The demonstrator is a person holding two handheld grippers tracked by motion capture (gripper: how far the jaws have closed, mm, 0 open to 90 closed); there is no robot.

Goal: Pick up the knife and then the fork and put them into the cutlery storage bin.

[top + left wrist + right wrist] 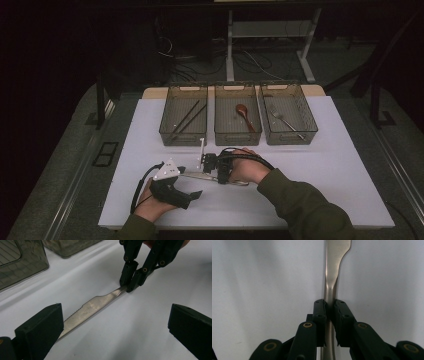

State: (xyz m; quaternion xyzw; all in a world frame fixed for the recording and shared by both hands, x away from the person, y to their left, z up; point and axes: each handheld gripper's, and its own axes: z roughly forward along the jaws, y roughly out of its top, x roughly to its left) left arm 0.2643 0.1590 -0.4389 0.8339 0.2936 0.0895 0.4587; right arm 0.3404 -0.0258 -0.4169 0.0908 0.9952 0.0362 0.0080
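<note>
My right claw [329, 305] is clenched on the handle of the flat steel table knife [92, 307], which lies on the white surface [325, 175]. Its long axis runs from that claw straight to my released left claw [113, 325], blade tip by one jaw.

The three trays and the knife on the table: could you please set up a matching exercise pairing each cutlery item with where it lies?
Things:
1. chopsticks
2. spoon
3. fork
4. knife

Places:
A. right tray
B. on the white table, its handle pinched by the right gripper
C. left tray
D. middle tray

Pairs: 1-C, 2-D, 3-A, 4-B
</note>
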